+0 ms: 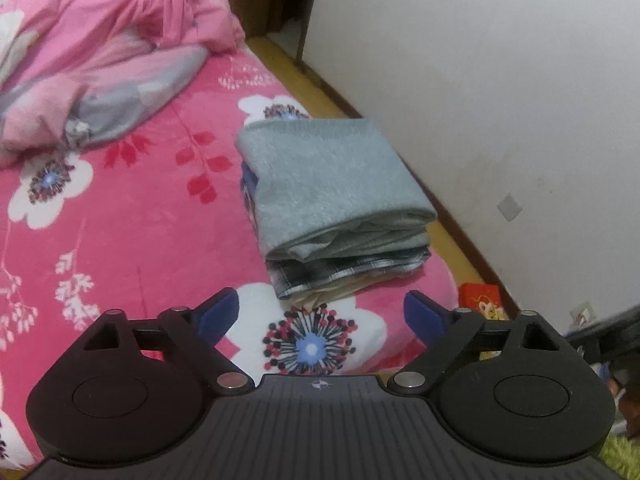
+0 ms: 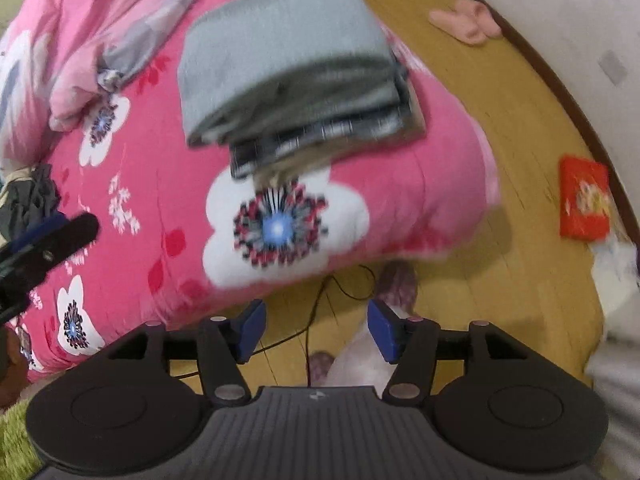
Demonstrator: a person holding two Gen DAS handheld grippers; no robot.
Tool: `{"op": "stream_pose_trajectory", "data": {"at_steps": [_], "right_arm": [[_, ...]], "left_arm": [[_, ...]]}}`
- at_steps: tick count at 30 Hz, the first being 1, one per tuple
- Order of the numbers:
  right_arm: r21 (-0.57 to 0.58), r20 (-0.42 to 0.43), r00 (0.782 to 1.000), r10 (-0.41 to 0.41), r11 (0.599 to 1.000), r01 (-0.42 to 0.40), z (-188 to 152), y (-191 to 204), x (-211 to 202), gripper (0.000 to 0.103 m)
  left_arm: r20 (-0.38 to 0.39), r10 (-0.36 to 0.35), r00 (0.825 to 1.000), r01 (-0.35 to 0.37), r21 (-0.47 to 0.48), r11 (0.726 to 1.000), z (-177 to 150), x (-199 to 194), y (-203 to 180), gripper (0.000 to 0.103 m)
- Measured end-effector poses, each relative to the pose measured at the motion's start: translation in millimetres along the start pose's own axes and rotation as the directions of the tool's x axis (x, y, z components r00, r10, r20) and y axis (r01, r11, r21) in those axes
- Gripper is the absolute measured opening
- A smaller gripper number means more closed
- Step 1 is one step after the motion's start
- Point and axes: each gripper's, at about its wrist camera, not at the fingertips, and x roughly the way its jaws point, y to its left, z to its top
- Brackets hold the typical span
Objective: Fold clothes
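- left gripper (image 1: 322,314): jaws wide apart, nothing btwn the blue pads; hangs over the near corner of the bed, above the big blue-centred flower print.
- right gripper (image 2: 316,330): jaws part-open, narrower than the left, empty; seen thru the gap are wood floor (image 2: 500,128), a black cable and a blurred pale shape i can't identify. it sits off the bed edge, not over it.
- folded stack (image 1: 336,200): grey garment on top, plaid layer under it, beige layer at the bottom; rests on the pink floral blanket (image 1: 132,216) near the corner by the white wall (image 1: 480,60). looks done, squared up.
- unfolded heap (image 1: 100,52): pink and grey clothes, crumpled, at the far left of the bed, well apart from the stack.
- dark garment (image 2: 32,196): bunched at the left edge of the right-wrist view, close to the other gripper's black arm.
- key relation: stack lies straight ahead of both grippers, long axis running away from them; remaining work lies to the left. judged: left gripper is nearer the heap and the dark piece, so it should lead the next pick-up w/ the right following.
- risk, judged: a leftward swing could clip the stack and spoil its edges.
- right-wrist view is motion-blurred; fine detail there is unsure.
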Motion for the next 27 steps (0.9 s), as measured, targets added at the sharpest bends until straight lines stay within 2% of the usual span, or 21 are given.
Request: {"op": "stream_pose_trajectory", "data": {"at_steps": [3,9,10,14,20,21,24,27], "right_arm": [[-0.012,0.041,0.999,-0.029,0.999,0.030,-22.0,17.3,-15.7,0.069],[-0.069,0.165,0.983,-0.081,0.993,0.093,-44.9,46.4,-53.2,0.100],[-0.079,0.185,0.979,-0.086,0.992,0.102,-44.2,50.2,-58.0,0.102],[-0.138,0.231,0.971,-0.062,0.986,0.095,-36.0,64.1,-66.8,0.102],[-0.275,0.317,0.948,0.031,0.960,0.060,-27.3,72.6,-82.0,0.102],[-0.288,0.330,0.944,0.029,0.955,0.072,-26.4,71.8,-86.0,0.102],[-0.320,0.398,0.917,0.020,0.940,0.118,-23.0,66.7,-104.3,0.103],[-0.359,0.460,0.888,0.018,0.918,0.168,-17.9,64.0,-128.8,0.103]], "left_arm": [[0.047,-0.002,0.999,0.003,-0.024,1.000,-10.0,-20.8,5.7,0.098],[0.120,0.033,0.992,-0.020,-0.104,0.994,-17.3,-52.4,20.2,0.101],[0.138,0.047,0.989,-0.032,-0.106,0.994,-15.8,-57.9,21.9,0.101],[0.198,0.135,0.971,-0.113,-0.116,0.987,-6.7,-78.8,24.8,0.103],[0.271,0.273,0.923,-0.231,-0.177,0.957,11.5,-103.5,17.5,0.103],[0.265,0.282,0.922,-0.232,-0.205,0.951,15.5,-106.9,16.0,0.103],[0.215,0.283,0.935,-0.210,-0.307,0.928,30.2,-116.4,12.1,0.103],[0.222,0.305,0.926,-0.220,-0.339,0.915,45.1,-131.5,-0.9,0.103]]}}
